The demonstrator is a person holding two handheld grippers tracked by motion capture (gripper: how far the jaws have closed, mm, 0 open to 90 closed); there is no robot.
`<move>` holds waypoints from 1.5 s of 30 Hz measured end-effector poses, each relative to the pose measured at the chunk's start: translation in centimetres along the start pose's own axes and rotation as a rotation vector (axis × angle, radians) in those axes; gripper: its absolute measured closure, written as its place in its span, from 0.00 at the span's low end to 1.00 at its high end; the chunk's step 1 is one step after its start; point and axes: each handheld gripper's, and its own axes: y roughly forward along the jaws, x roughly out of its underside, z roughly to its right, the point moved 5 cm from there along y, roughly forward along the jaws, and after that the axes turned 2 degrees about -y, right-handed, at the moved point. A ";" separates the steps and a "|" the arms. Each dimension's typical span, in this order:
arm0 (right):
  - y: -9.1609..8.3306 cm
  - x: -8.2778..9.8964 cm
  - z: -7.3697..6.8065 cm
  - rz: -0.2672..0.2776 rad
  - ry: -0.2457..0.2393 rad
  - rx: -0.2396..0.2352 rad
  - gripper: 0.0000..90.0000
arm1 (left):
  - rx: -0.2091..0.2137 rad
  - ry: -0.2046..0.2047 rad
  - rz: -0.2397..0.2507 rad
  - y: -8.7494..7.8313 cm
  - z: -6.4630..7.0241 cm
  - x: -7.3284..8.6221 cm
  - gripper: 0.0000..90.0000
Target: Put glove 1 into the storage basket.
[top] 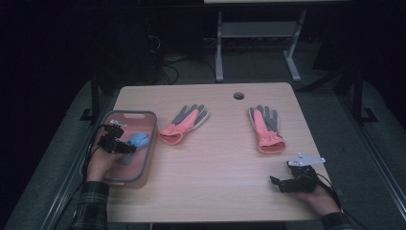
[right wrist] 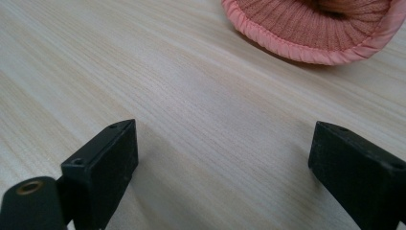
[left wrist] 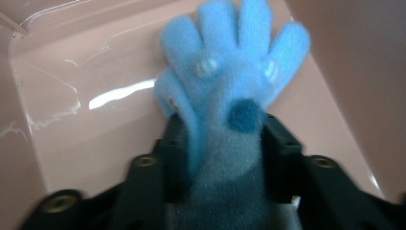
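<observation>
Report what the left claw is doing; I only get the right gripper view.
Observer: The left claw has a blue glove between its jaws; I cannot tell whether they press on it.
Operator: Say where that is.
Observer: Inside a pink bin at the table's left edge.
Operator: Count the gloves lying on the table.
Observer: Two pink-and-grey ones: the left glove lies beside the bin, and the right glove lies near the right claw.
</observation>
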 end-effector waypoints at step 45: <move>0.0 0.0 0.0 0.000 0.000 0.000 0.11 | 0.223 0.182 0.304 -5.5 13.1 -5.1 0.18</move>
